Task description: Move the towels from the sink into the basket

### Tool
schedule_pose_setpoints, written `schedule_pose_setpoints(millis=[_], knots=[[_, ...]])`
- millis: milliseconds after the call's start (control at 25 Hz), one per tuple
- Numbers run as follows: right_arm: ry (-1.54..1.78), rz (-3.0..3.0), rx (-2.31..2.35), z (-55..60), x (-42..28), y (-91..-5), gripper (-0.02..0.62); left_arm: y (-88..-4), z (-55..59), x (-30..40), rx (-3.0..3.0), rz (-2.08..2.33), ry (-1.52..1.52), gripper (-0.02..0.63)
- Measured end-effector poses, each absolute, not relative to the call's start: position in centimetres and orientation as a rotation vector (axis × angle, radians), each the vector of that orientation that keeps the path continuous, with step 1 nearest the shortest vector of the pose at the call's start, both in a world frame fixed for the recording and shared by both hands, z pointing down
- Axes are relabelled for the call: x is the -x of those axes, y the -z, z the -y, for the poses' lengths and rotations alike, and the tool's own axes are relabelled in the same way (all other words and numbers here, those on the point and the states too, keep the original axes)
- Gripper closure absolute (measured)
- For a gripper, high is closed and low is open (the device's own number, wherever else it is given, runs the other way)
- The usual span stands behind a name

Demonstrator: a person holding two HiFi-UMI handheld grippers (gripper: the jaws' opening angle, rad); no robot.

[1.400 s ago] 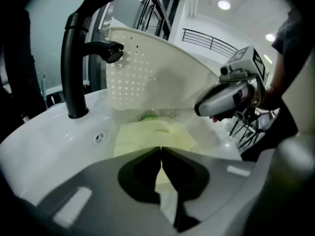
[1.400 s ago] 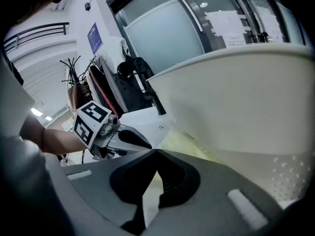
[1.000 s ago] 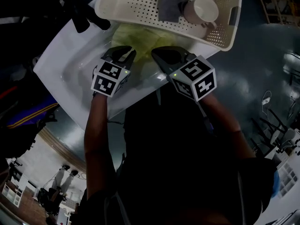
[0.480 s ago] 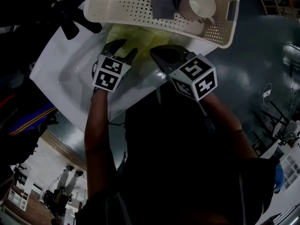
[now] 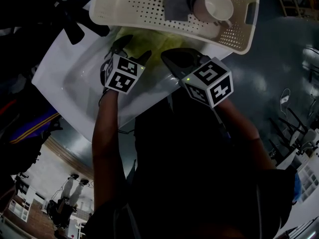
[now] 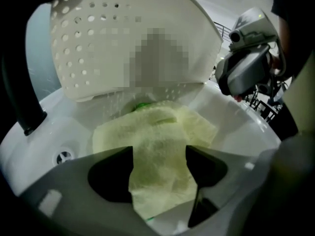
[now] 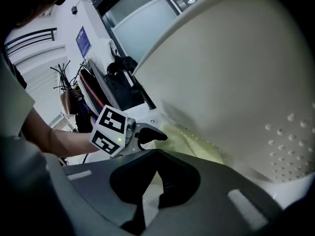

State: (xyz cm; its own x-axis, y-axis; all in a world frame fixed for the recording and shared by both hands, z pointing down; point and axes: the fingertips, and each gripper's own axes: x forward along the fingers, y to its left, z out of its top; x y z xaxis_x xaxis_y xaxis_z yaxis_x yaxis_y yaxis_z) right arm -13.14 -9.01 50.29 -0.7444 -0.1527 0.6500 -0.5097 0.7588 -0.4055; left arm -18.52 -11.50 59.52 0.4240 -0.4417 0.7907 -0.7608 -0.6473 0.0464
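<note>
A pale yellow-green towel (image 5: 144, 38) lies crumpled in the white sink (image 5: 75, 71), partly under the perforated cream basket (image 5: 132, 6). My left gripper (image 5: 132, 51) hovers low over it. In the left gripper view the towel (image 6: 157, 132) runs between the left gripper's (image 6: 159, 166) jaws, which are opening wide and not pressing on it. My right gripper (image 5: 173, 59) is beside it at the sink's near rim. In the right gripper view the right gripper (image 7: 150, 191) has its jaws together, with nothing seen in them. A grey towel (image 5: 177, 1) lies in the basket.
A white cup (image 5: 218, 6) lies in the basket next to the grey towel. A black faucet (image 5: 75, 28) stands at the sink's left. The drain (image 6: 64, 156) is at the basin's left. The basket's underside (image 7: 236, 82) hangs close above the right gripper.
The left gripper has moved forward over the yellow-green towel and its jaws have spread apart. The right gripper has hardly moved.
</note>
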Motion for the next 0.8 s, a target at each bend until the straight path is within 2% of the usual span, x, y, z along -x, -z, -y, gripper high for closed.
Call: schedule_pose_setpoints(millis=[240,480,800], knots=[[-0.800,2.349,-0.474,9.0,13.5,-50.6,0.597,-60.2,12.0,18.8,-2.263,1.039,-1.112,0.288],[-0.810,2.345,-0.461,9.1,14.0,-51.0,0.597,-60.3,12.5,19.7,-2.247,1.082,-1.107,0.366],[-0.812,2.342,-0.462,9.2,14.3,-51.1,0.597,-60.2,12.4,19.7,-2.237,1.127,-1.097,0.435]])
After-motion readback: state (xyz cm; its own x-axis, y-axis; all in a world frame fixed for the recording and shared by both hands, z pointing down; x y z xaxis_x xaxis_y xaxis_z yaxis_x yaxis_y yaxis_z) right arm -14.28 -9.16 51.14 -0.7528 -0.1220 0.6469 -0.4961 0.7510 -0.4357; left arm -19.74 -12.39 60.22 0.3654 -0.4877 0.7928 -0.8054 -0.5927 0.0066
